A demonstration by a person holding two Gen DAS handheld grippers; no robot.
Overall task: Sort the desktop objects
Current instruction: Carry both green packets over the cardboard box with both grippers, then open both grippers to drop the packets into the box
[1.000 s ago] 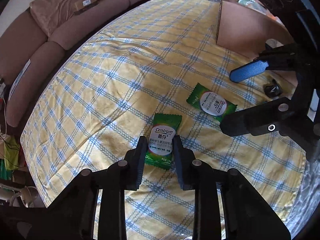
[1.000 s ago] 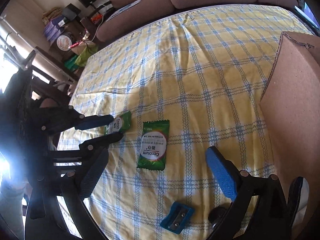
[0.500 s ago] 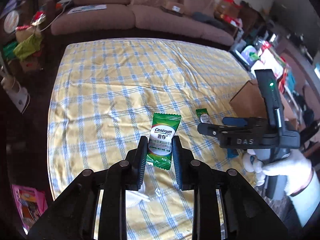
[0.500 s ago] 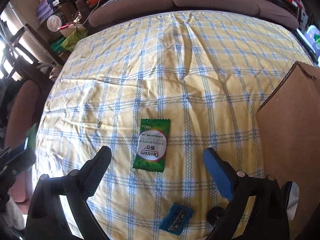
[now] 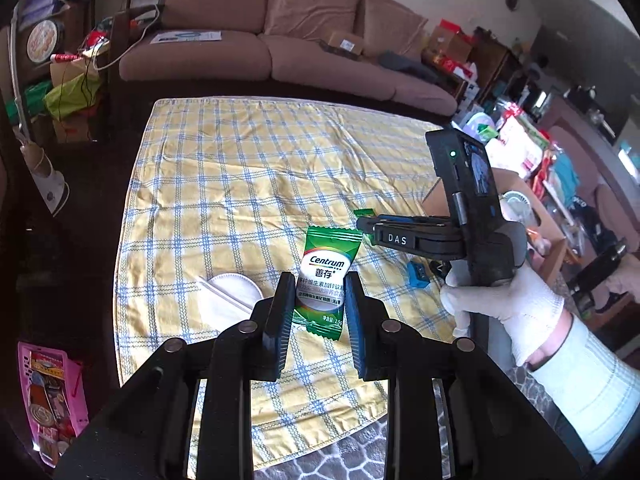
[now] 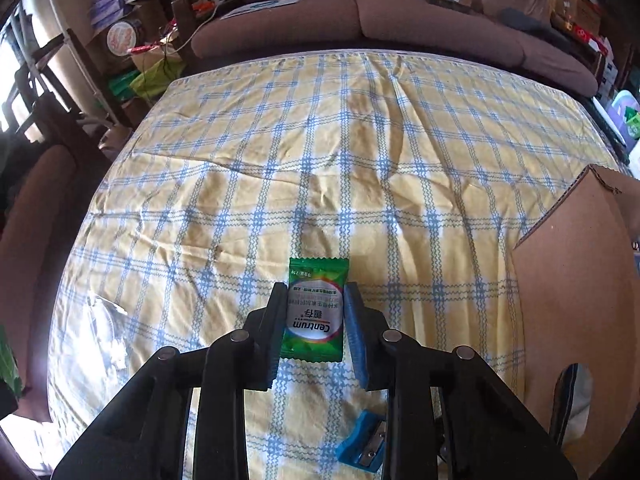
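Note:
My left gripper [image 5: 318, 286] is shut on a green Centrum sachet [image 5: 326, 276] and holds it high above the yellow checked tablecloth [image 5: 240, 184]. My right gripper [image 6: 314, 300] is closed around a second green Centrum sachet [image 6: 314, 316] that lies on the cloth [image 6: 360, 140]. In the left wrist view the right gripper [image 5: 366, 226] shows side-on, held by a white-gloved hand [image 5: 504, 300], with the second sachet's tip [image 5: 363, 212] at its fingers.
A blue pencil sharpener [image 6: 362, 446] lies near the front edge, also in the left wrist view [image 5: 416, 274]. A cardboard box [image 6: 580, 300] stands at the right. A white round pad [image 5: 230, 292] lies at the left. A sofa [image 5: 280, 48] stands beyond the table.
My left gripper has lifted its sachet well above the table. My right gripper has moved forward and closed from wide open onto the second sachet.

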